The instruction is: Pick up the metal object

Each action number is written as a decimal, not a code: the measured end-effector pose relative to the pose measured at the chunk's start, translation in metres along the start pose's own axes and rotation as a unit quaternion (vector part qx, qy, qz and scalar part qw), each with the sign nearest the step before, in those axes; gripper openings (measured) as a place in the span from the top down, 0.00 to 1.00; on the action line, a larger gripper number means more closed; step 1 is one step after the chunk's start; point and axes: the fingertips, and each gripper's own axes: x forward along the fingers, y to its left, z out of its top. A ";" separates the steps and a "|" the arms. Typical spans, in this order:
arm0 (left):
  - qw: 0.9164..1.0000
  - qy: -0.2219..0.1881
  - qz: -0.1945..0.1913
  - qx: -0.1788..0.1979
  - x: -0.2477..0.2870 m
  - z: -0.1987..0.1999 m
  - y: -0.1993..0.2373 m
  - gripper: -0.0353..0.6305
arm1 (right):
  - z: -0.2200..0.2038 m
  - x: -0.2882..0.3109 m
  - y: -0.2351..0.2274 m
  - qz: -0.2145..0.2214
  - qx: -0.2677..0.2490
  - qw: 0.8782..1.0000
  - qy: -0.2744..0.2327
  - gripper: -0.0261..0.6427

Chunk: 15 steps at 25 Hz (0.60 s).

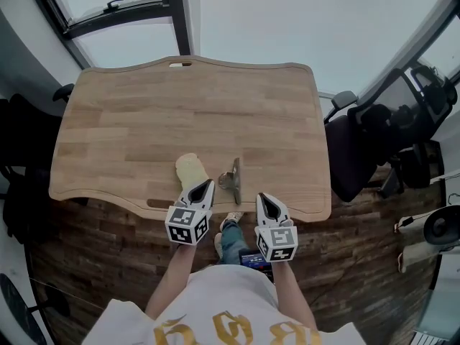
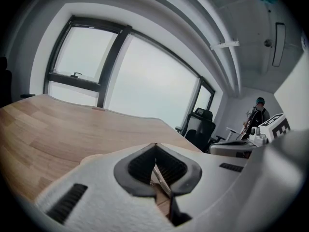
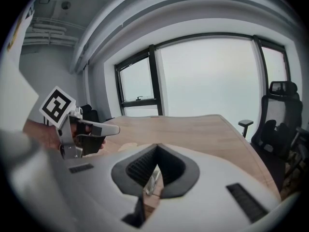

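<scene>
From where I stand, the left gripper (image 1: 209,184) and right gripper (image 1: 261,197) hover at the near edge of the table (image 1: 129,113), each with its jaws pressed together on nothing, probably poised to flank the metal object (image 1: 232,180). It lies on the wood just beyond and between their tips, beside a pale yellow lump (image 1: 190,169). Its exact shape is hard to make out, since each gripper view shows only a sliver of it below the closed jaw tips.
</scene>
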 end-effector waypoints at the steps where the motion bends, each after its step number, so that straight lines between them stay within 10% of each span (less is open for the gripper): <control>1: 1.000 0.003 0.000 -0.002 0.001 -0.002 0.001 0.92 | -0.001 0.002 0.000 0.001 0.000 1.000 0.002 0.94; 15: 0.998 0.056 0.008 -0.041 0.031 -0.037 0.022 0.92 | -0.028 0.038 -0.016 0.013 0.015 0.998 0.058 0.94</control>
